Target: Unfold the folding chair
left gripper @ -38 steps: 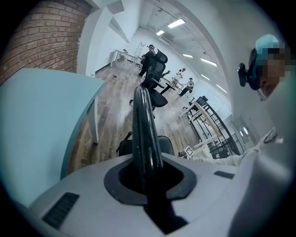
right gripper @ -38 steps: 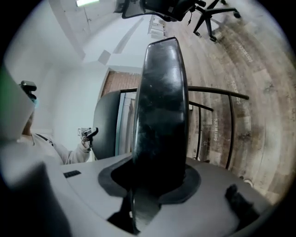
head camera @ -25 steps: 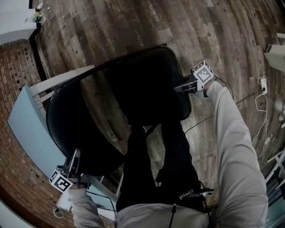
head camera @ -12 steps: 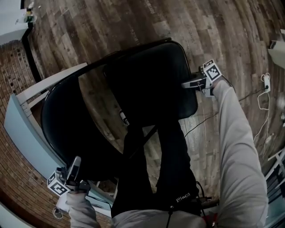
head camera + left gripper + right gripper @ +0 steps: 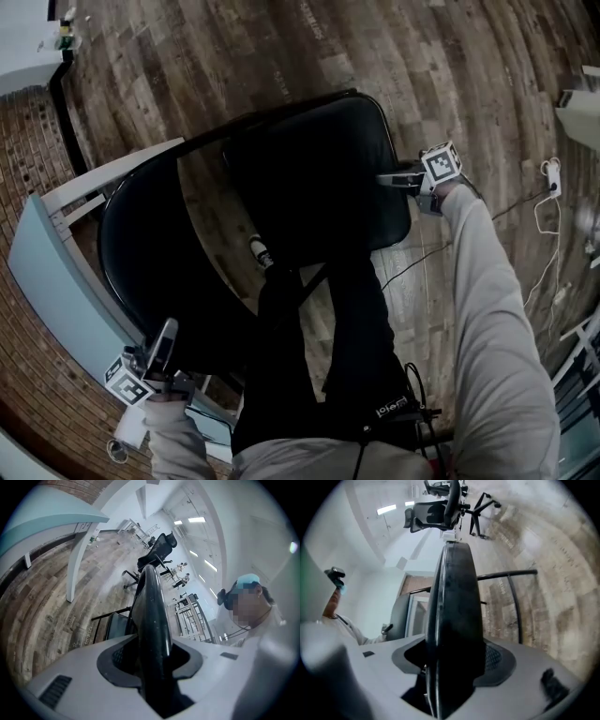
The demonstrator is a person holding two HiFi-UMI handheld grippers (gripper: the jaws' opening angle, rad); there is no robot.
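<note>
The black folding chair stands half spread below me, its padded seat at the right and its wide backrest at the left. My left gripper is at the backrest's near rim. That rim runs between the jaws of the left gripper, which are opening, with a gap at each pad. My right gripper is at the seat's right edge. That thick edge fills most of the span of the right gripper, whose jaws are opening too.
My legs in black trousers stand right behind the chair. A pale blue bench lies close along the left, against brick. Cables trail over the wood floor at the right. A black office chair stands farther off.
The seat and my right gripper have shifted slightly right and down. The left gripper has stayed at the backrest's near rim.
</note>
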